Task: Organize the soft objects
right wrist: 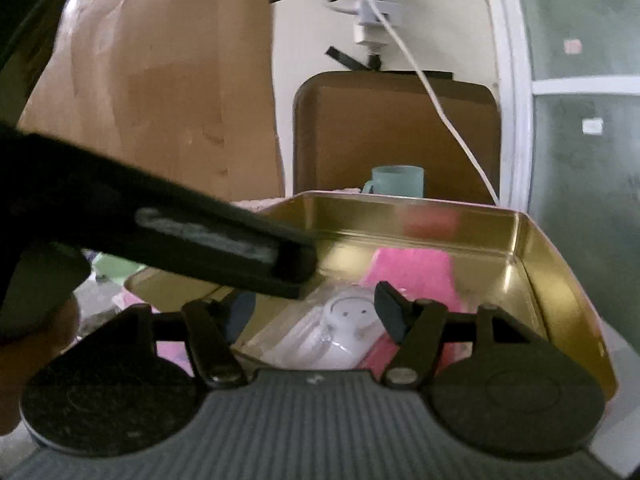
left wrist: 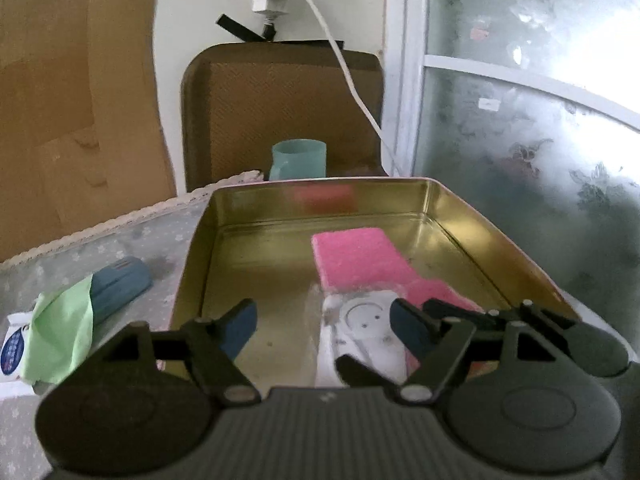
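Now, left gripper [left wrist: 324, 326]: jaws apart, holding nothing, lower centre.
Right gripper [right wrist: 316, 312]: jaws apart, empty.
Gold tin [left wrist: 500, 232]: holds pink sponge [left wrist: 356, 258] and white packet [left wrist: 360, 344].

Blurred red patch [left wrist: 322, 197] on tin wall [left wrist: 320, 208]

No legible text anywhere. White packet [left wrist: 14, 350] at the left table edge carries a blue round label with print, too blurred to read. Small stickers [right wrist: 592, 125] on the frosted glass pane, also unreadable.
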The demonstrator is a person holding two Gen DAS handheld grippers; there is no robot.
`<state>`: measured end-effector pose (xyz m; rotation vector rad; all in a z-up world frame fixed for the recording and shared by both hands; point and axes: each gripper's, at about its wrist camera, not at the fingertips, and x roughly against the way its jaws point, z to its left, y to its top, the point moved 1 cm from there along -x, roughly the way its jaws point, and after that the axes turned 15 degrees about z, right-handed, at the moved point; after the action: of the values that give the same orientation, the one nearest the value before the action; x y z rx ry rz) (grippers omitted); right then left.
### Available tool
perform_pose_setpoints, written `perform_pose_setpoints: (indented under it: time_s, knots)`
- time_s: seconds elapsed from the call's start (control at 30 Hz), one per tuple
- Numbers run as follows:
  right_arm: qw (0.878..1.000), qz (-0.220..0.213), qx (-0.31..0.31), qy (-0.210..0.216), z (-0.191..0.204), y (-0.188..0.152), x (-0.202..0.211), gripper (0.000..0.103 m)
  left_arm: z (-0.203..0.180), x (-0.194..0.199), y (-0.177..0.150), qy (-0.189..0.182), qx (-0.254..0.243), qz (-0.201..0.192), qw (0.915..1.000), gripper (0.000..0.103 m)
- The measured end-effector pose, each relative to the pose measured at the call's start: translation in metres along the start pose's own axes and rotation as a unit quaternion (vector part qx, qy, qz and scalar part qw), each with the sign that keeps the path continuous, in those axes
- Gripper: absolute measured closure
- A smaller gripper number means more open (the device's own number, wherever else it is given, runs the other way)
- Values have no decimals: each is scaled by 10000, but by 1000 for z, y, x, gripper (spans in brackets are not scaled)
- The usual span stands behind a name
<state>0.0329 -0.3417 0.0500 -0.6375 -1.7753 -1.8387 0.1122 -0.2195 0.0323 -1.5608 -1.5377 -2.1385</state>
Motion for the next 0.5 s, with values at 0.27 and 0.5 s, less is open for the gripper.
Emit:
perform_pose_setpoints:
  time_s: [0.27, 0.5]
  knots:
    - [9990, -330, 235, 162, 21, -11, 17, 35, 44, 46, -44, 27, 398, -502, 9979, 20]
    - [9928, -348, 805, 818, 79, -4, 13, 43, 148, 69, -114, 964, 1525, -132, 9835, 20]
